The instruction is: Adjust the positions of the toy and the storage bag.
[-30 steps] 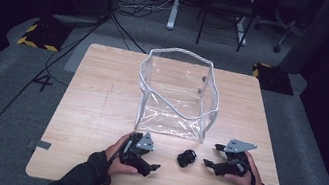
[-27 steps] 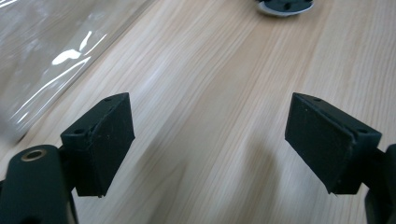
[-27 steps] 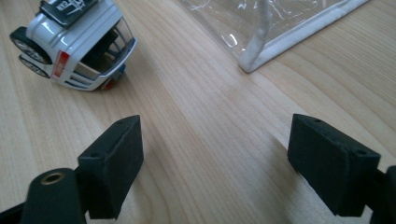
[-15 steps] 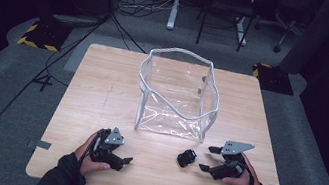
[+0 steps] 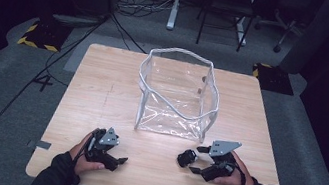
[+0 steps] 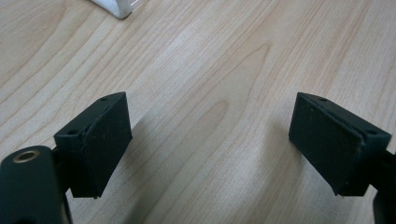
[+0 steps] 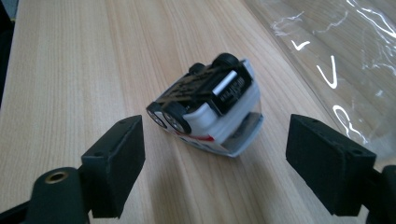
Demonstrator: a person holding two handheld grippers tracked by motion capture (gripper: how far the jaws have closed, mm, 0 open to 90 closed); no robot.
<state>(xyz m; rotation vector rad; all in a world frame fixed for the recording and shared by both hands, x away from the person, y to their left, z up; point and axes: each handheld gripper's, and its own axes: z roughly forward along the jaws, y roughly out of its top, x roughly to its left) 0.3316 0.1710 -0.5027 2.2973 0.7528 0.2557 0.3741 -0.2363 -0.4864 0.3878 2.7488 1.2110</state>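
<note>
Table edges: the wooden table (image 5: pixel 102 87) ends just behind both hands at the near side; the far corners are well apart from them.
Open room: bare wood lies between the two grippers and on the left half of the table; the clear plastic bag (image 5: pixel 177 94) stands upright in the middle, far from the near edge.
Toy car: a small white toy car (image 7: pixel 210 105) lies on its side, black underside and wheels turned toward the camera of the right gripper view. In the high view it lies near the bag's near right corner.
Car and jaws: the car is just in front of the right gripper (image 5: pixel 197 160), a little beyond the pads, not touched by them.
Right jaws: apart, they have just been closing a little, nothing between them.
Left jaws: the left gripper (image 6: pixel 210 149) is wide apart over bare wood, just been opening.
Hand pose: both hands rest low at the near edge, each gripper pointing toward the other.
</note>
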